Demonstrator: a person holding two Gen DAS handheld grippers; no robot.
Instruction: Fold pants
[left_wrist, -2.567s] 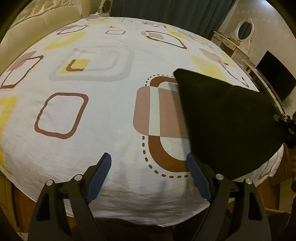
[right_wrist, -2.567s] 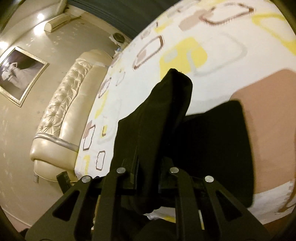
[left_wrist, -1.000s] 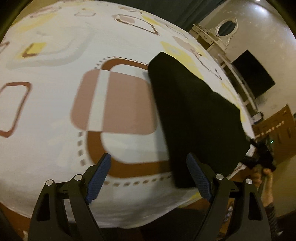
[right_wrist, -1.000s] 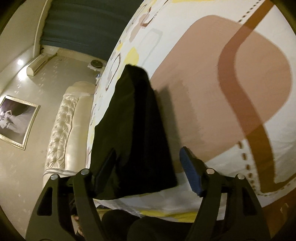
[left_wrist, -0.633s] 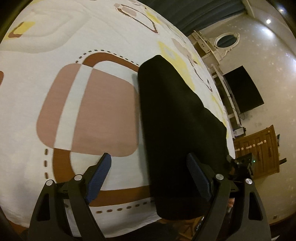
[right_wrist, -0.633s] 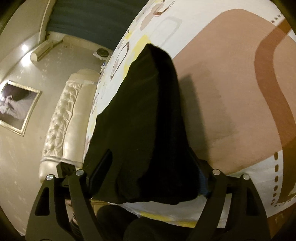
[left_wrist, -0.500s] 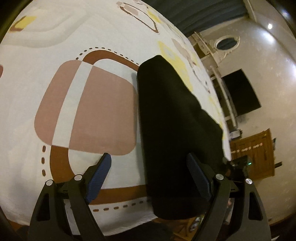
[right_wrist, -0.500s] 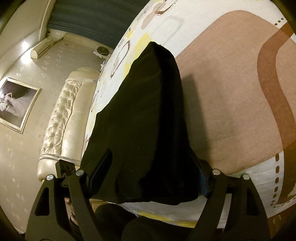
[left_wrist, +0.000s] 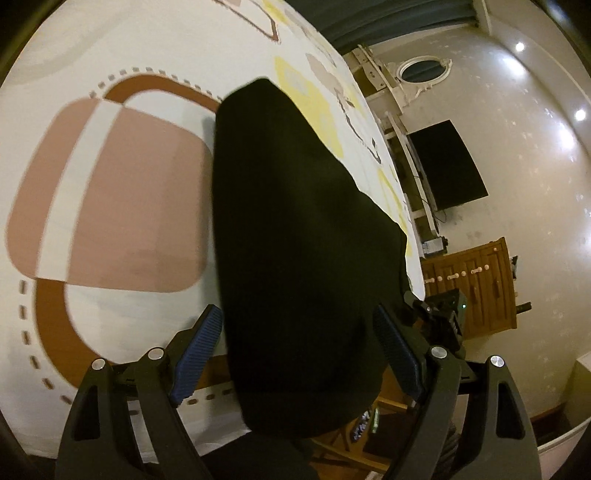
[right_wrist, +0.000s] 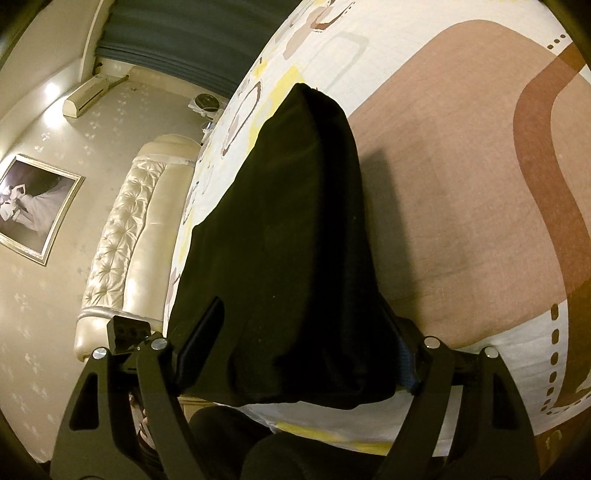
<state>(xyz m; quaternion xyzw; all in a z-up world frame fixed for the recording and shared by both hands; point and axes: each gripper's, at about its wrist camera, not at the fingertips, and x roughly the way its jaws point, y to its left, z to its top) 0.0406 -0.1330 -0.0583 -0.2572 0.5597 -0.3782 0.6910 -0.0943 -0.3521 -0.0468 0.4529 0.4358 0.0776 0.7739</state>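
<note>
Left tongs and right tongs: both spread wide, gripping nothing, straddling the black pants. Risk: an uneven pinch could skew the fold.

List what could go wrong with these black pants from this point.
1. The near end of the black pants overhangs the edge of the bed, so the bundle could slide off.
2. Both the left gripper and the right gripper are open around the cloth; closing now might pinch only the top layer and undo the fold.
3. The dark fabric hides its layers, so a misaligned fold is hard to spot.
</note>
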